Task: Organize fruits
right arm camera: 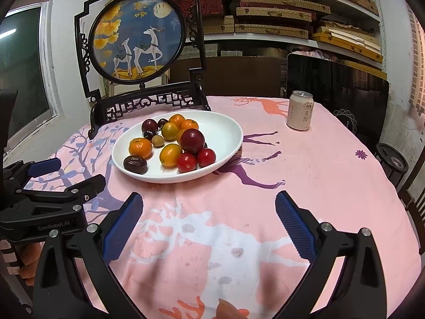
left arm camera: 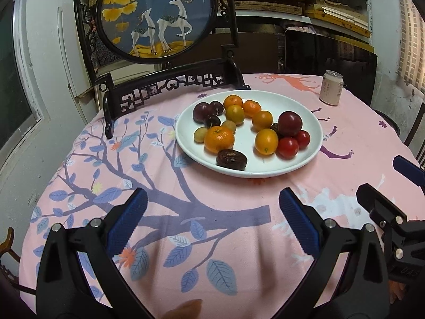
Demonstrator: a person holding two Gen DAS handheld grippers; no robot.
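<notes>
A white plate (left arm camera: 305, 122) sits mid-table and holds several fruits: mandarins (left arm camera: 219, 138), dark plums (left arm camera: 290, 124), red tomatoes (left arm camera: 287, 147), yellow kumquats (left arm camera: 266, 141) and a brown date (left arm camera: 231, 159). The plate shows in the right wrist view (right arm camera: 225, 130) with the same fruits, such as a plum (right arm camera: 192, 141). My left gripper (left arm camera: 212, 204) is open and empty, short of the plate's near rim. My right gripper (right arm camera: 208, 207) is open and empty, near and right of the plate. Each gripper shows in the other's view: the right one (left arm camera: 382, 183), the left one (right arm camera: 71, 178).
A pink printed tablecloth (right arm camera: 305, 186) covers the round table. A drink can (right arm camera: 300, 110) stands at the far right. A dark wooden deer screen (right arm camera: 138, 42) stands behind the plate. A dark panel (right arm camera: 340, 93), shelves of boxes and chairs surround the table.
</notes>
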